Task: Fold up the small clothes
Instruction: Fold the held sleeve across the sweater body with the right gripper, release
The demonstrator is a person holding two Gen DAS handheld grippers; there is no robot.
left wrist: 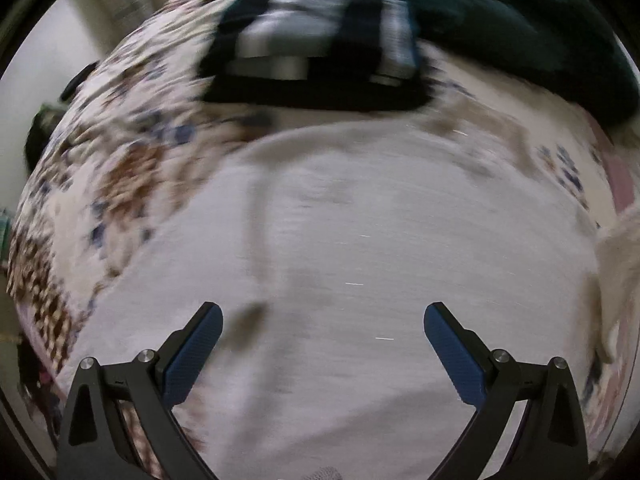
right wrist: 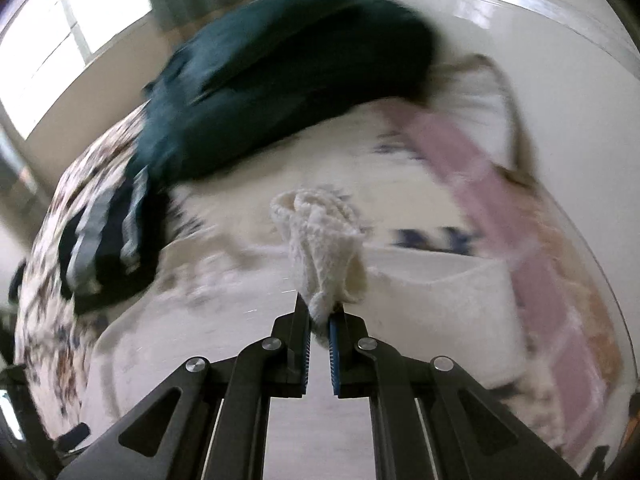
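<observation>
Two black jaws of the right gripper [right wrist: 319, 312] are pinching a bumpy, cream knitted sock [right wrist: 320, 240], lifting it above the flowery bed [right wrist: 60, 248]. The left gripper [left wrist: 322, 320] is hanging with its jaws wide apart over a smooth grey cloth [left wrist: 360, 240].

Your left wrist view looks steeply down along the left tool [left wrist: 322, 344], close above a pale cloth [left wrist: 360, 260] spread on the bed's patterned cover [left wrist: 120, 168], which fills most of the frame. Farther up it takes in a dark striped garment [left wrist: 316, 44] and a teal garment [left wrist: 520, 28]. Your right wrist view looks forward along the right tool [right wrist: 319, 316], tilted less steeply, so it reaches across the bed to the wall and a window [right wrist: 60, 40]. Both views share the patterned cover [right wrist: 60, 280], the striped garment [right wrist: 108, 240] and the teal garment [right wrist: 280, 80]. Both are blurred.
</observation>
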